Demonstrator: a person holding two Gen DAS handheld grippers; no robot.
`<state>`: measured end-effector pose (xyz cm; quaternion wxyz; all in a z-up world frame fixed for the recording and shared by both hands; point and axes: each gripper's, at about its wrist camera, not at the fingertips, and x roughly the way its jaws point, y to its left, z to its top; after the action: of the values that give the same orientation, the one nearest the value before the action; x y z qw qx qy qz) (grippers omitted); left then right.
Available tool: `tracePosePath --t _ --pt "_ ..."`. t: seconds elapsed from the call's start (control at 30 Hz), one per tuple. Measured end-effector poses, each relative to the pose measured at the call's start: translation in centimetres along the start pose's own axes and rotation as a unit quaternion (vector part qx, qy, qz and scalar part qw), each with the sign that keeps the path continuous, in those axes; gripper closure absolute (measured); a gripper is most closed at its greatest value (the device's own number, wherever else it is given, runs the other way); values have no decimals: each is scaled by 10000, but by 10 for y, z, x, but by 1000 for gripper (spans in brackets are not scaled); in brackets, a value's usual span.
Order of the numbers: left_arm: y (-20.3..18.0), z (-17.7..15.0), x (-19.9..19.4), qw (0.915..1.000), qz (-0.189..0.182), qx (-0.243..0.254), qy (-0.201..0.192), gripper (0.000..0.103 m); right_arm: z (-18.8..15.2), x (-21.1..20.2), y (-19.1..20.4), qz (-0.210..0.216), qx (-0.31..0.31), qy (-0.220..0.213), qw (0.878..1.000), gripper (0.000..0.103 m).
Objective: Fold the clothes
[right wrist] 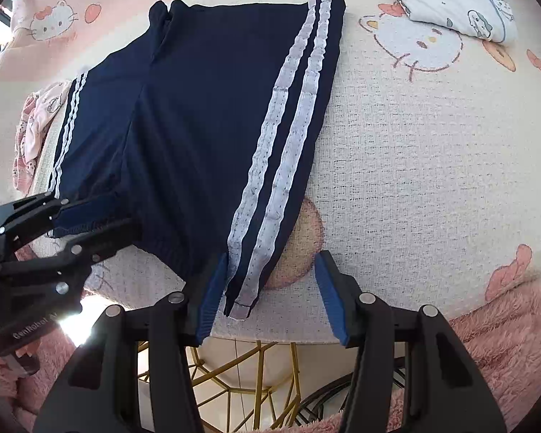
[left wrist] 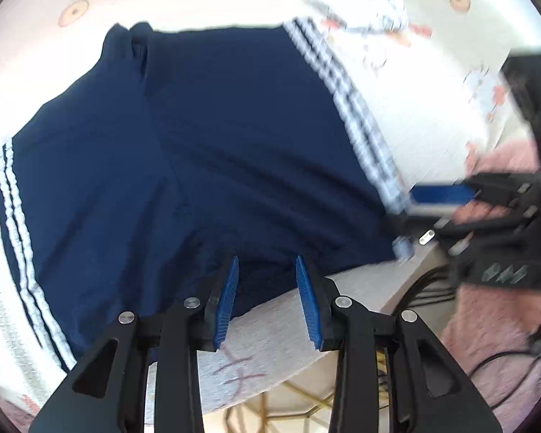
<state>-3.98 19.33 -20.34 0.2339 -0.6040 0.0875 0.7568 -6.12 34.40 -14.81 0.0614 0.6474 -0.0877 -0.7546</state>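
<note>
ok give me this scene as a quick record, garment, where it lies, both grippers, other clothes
garment: navy shorts with white side stripes
surface: spread flat on a cartoon-print cloth
left gripper: open, waistband edge between its fingers
right gripper: open, striped corner between its fingers
other clothes: folded white printed piece; pink printed piece

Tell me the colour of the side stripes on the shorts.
White, on navy shorts; the stripes show best in the right wrist view.
</note>
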Motion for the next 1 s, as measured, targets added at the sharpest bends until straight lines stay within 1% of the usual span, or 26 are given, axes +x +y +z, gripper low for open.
tracePosePath --t 0.1,0.13,0.17,0.2,0.27,0.3,0.4,0.5,0.57,0.6,0.63,0.7,0.77,0.83,0.87,0.9,0.97,1.0 --pt "7 -1 -9 9989 -253 -348 -159 68 4 -7 -11 190 240 -143 9994 51" --pt "7 -1 -12 9983 -377 -382 -246 68 7 -9 -15 339 374 -212 9985 51" --pt "7 -1 -13 9980 -413 -381 -276 68 10 -11 -21 463 540 -286 9971 51" --pt "5 -1 -11 9985 -349 -341 -241 68 13 -13 -27 580 710 -360 9951 51" --pt "1 -1 -2 9998 -121 -181 -45 68 20 -12 -38 417 966 -426 9935 51" --pt "-1 -2 0 9999 -34 -119 15 68 20 -8 -38 258 1035 -408 9935 51" --pt "-5 -1 -10 9999 8 -134 -80 68 29 -2 -45 261 1032 -426 9934 50" --pt "-6 5 -23 9989 -187 -181 -380 68 47 -13 -43 205 856 -556 9946 51" --pt "-5 12 -22 9982 -265 -255 -479 67 59 -19 -42 -7 593 -688 9959 51" --pt "-5 15 -19 9980 -287 -303 -467 67 63 -22 -42 -97 466 -725 9962 50" --pt "0 20 -15 9981 -289 -348 -415 68 71 -19 -40 -60 323 -703 9970 50" --pt "7 39 -8 9990 -220 -326 -210 67 82 1 -25 73 -93 -540 9985 51" --pt "6 44 1 9998 -87 -171 43 67 70 10 -16 -273 -528 -449 9972 53" --pt "2 43 1 9999 -5 -7 141 66 67 10 -10 -872 -778 -621 9912 54" --pt "2 45 1 9997 -15 -8 229 65 67 10 -12 -1061 -786 -692 9888 52" --pt "3 48 0 9996 -28 -20 295 64 69 10 -17 -1041 -660 -697 9899 46" --pt "6 55 -4 9994 -145 -150 259 64 74 6 -30 -905 -282 -700 9930 46" --pt "8 59 -7 9995 -195 -196 177 64 76 3 -33 -1010 -171 -727 9921 46"
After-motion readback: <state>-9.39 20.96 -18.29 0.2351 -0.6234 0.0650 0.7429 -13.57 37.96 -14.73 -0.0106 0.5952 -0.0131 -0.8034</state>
